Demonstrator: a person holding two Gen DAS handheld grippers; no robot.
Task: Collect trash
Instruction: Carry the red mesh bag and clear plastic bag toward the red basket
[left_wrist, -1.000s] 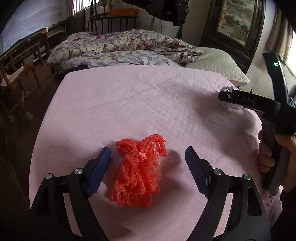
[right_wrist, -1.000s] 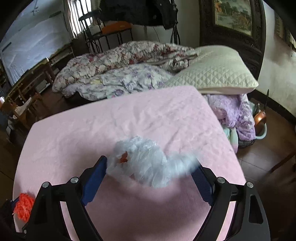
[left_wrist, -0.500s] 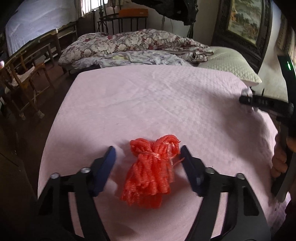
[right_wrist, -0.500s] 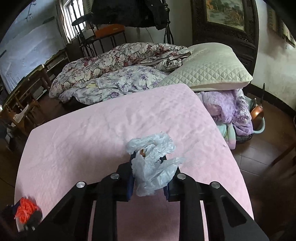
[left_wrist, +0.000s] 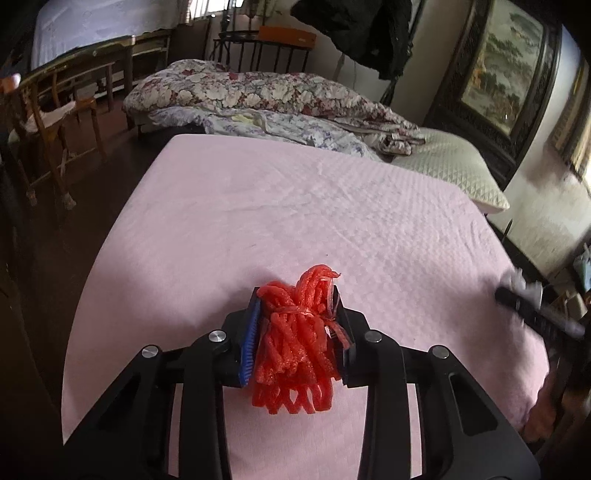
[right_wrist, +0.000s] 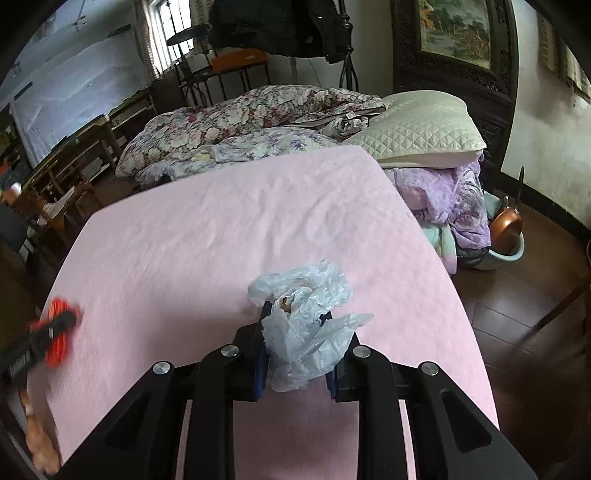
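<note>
My left gripper (left_wrist: 295, 306) is shut on a bundle of red foam netting (left_wrist: 295, 347) and holds it just above the pink tablecloth (left_wrist: 295, 206). My right gripper (right_wrist: 293, 317) is shut on a crumpled white plastic bag (right_wrist: 306, 325) with a small brown scrap inside, over the right part of the pink table (right_wrist: 221, 229). The left gripper with the red netting (right_wrist: 57, 332) shows blurred at the left edge of the right wrist view. The right gripper (left_wrist: 532, 302) shows blurred at the right edge of the left wrist view.
Behind the table lie a floral quilt (left_wrist: 258, 92) and a white quilted pillow (right_wrist: 421, 129). Wooden chairs (left_wrist: 51, 122) stand to the left. A pile of purple cloth (right_wrist: 450, 199) and a basin with a copper pot (right_wrist: 506, 236) sit on the floor at the right.
My left gripper has shut on the red netting and lifted it. My right gripper has shut on the white plastic bag and moved right and nearer.
</note>
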